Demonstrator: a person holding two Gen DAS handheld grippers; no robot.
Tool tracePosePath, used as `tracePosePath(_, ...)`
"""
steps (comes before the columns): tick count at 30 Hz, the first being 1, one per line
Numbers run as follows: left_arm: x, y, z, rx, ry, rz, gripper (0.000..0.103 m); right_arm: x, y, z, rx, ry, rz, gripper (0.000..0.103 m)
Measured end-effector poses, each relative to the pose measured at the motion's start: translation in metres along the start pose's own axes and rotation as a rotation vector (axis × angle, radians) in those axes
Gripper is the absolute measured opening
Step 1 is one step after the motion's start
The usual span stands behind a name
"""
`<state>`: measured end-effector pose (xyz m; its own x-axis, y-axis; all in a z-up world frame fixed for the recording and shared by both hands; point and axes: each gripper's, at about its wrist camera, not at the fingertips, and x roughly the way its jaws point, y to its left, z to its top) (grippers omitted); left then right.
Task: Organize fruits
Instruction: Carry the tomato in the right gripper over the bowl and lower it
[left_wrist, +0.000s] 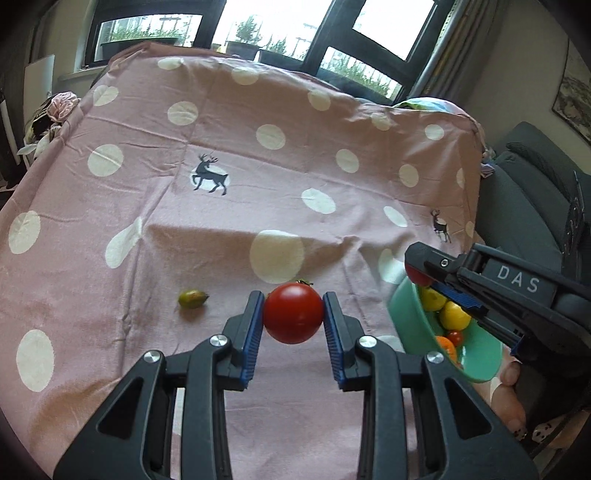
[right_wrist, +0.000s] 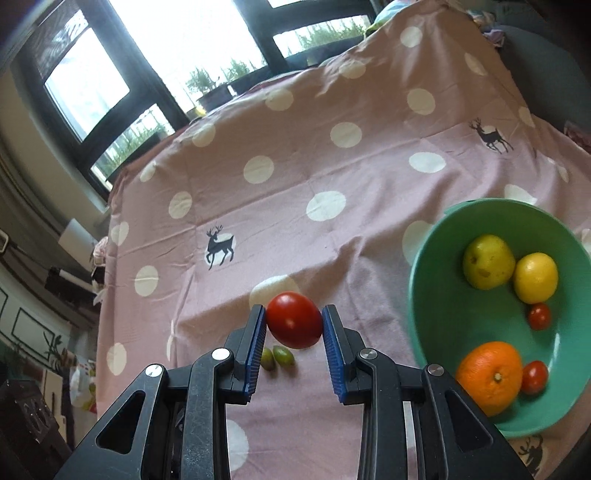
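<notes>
My left gripper (left_wrist: 293, 312) is shut on a red tomato (left_wrist: 293, 313) held above the pink spotted cloth (left_wrist: 221, 147). My right gripper (right_wrist: 294, 320) is shut on another red tomato (right_wrist: 294, 319); it also shows in the left wrist view (left_wrist: 421, 275) over the bowl, with red between its fingers. The green bowl (right_wrist: 436, 295) at the right holds a pear (right_wrist: 488, 261), a lemon (right_wrist: 536, 277), an orange (right_wrist: 489, 376) and two cherry tomatoes (right_wrist: 539, 315). The bowl also shows in the left wrist view (left_wrist: 406, 302). A small green fruit (left_wrist: 191, 298) lies on the cloth; the right wrist view shows two of them (right_wrist: 283, 356).
The cloth covers a table that ends at the far windows (left_wrist: 258, 26). A dark sofa (left_wrist: 524, 206) stands at the right. Clutter (left_wrist: 55, 110) sits at the table's far left edge. A hand (left_wrist: 509, 398) is below the bowl.
</notes>
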<state>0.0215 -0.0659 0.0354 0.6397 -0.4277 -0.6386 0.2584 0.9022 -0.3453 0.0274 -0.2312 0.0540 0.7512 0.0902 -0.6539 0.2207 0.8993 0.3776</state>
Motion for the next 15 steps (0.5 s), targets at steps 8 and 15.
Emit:
tracePosePath(8,0.004,-0.056,-0.007,0.095,0.001,-0.102,0.032,-0.050,-0.045,0.001,0.103,-0.073,-0.036,0.033)
tracePosePath(15,0.020,-0.102,-0.016,0.169,0.027,-0.176,0.032,-0.072,-0.088,0.003,0.189,-0.116,-0.183,0.033)
